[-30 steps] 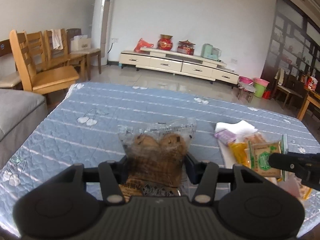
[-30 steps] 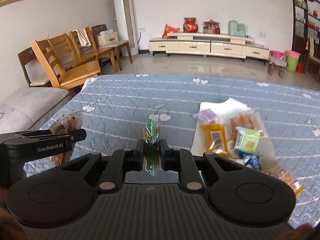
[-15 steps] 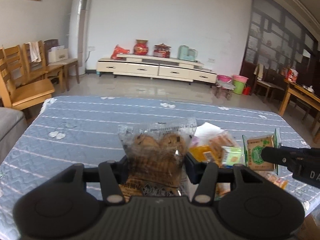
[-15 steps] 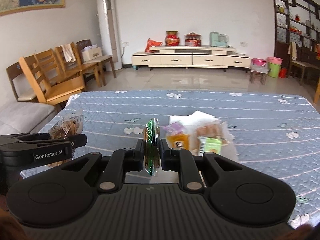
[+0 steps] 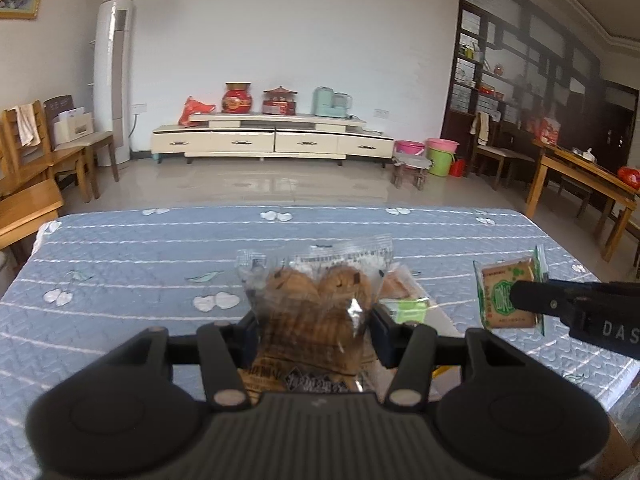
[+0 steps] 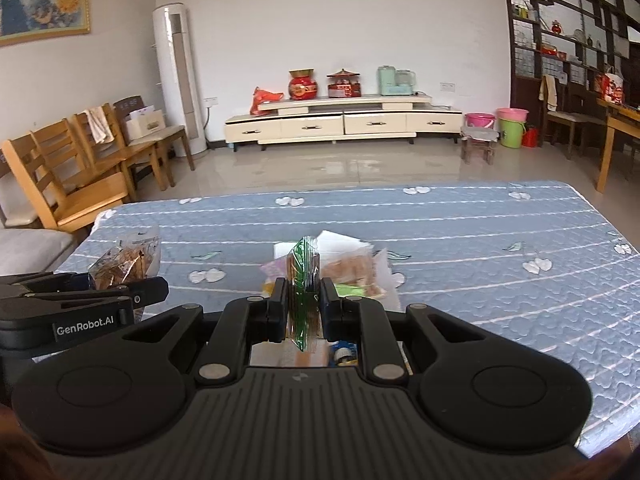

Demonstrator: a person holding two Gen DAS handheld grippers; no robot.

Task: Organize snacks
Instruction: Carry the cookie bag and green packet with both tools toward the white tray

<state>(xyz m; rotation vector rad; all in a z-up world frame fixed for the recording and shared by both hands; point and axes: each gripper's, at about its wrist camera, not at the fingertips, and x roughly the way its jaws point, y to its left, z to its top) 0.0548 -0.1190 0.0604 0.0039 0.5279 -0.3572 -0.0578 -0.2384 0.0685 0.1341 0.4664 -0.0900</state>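
Note:
My left gripper [image 5: 314,330] is shut on a clear bag of brown cakes [image 5: 316,304], held upright above the blue quilted table [image 5: 140,264]. The same bag [image 6: 128,258] shows at the left of the right wrist view, in the left gripper [image 6: 120,294]. My right gripper [image 6: 304,310] is shut on a flat green-and-tan biscuit packet [image 6: 304,280], seen edge-on. That packet [image 5: 508,294] faces the left wrist camera at right, in the right gripper [image 5: 528,300]. A heap of loose snacks [image 6: 352,270] lies on white paper [image 6: 340,242], partly hidden behind both grippers.
The blue quilted table runs wide to the left and far side. Wooden chairs [image 6: 80,172] stand off its left edge, a wooden side table [image 5: 580,176] off the right. A cardboard box edge [image 5: 618,452] shows at the lower right of the left wrist view.
Both grippers have swung to the right with their packets still held. The snack heap has slid leftward in both views and now lies right behind the fingers.

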